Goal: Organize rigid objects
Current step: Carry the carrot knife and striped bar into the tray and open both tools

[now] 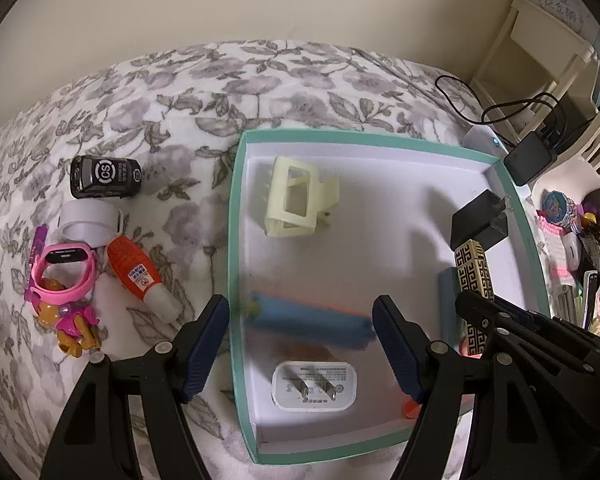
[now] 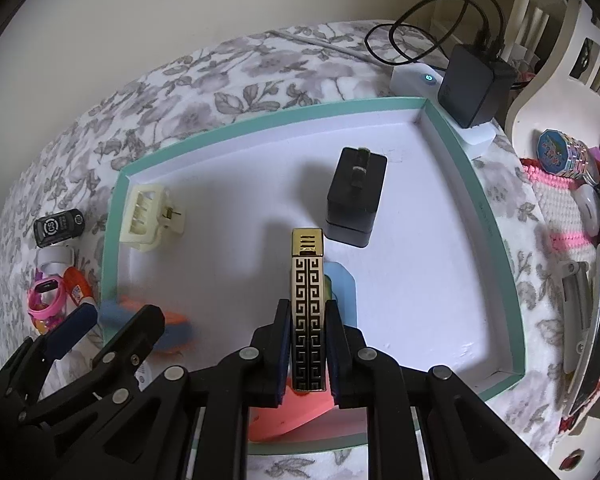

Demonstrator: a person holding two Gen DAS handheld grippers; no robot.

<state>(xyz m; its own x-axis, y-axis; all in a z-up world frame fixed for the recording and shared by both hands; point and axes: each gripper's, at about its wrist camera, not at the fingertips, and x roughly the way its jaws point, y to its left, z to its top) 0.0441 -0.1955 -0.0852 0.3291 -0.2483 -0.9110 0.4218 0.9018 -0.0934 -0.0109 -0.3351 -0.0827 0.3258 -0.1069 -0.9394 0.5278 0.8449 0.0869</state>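
A teal-rimmed white box [image 1: 236, 208] [image 2: 512, 280] lies on a floral bedspread. My right gripper [image 2: 308, 320] [image 1: 500, 320] is shut on a gold-and-black patterned bar [image 2: 307, 300] [image 1: 474, 276], held over the box's near part, above a light blue piece [image 2: 346, 288] and a coral piece [image 2: 284, 416]. My left gripper [image 1: 300, 304] stands open over the box's left wall. A blurred blue-and-orange object [image 1: 312, 320] [image 2: 172, 328] lies between and below its fingers. Also inside are a cream hair claw [image 1: 296, 200] [image 2: 148, 220], a black charger [image 1: 480, 220] [image 2: 354, 200] and a white plug [image 1: 314, 386].
Left of the box lie a black toy car [image 1: 104, 176], a white ring [image 1: 88, 224], a pink watch [image 1: 66, 276], an orange-capped tube [image 1: 140, 280] and a toy figure [image 1: 72, 324]. A black adapter [image 2: 466, 84] with cables sits past the far corner. Clutter [image 2: 572, 200] lines the right.
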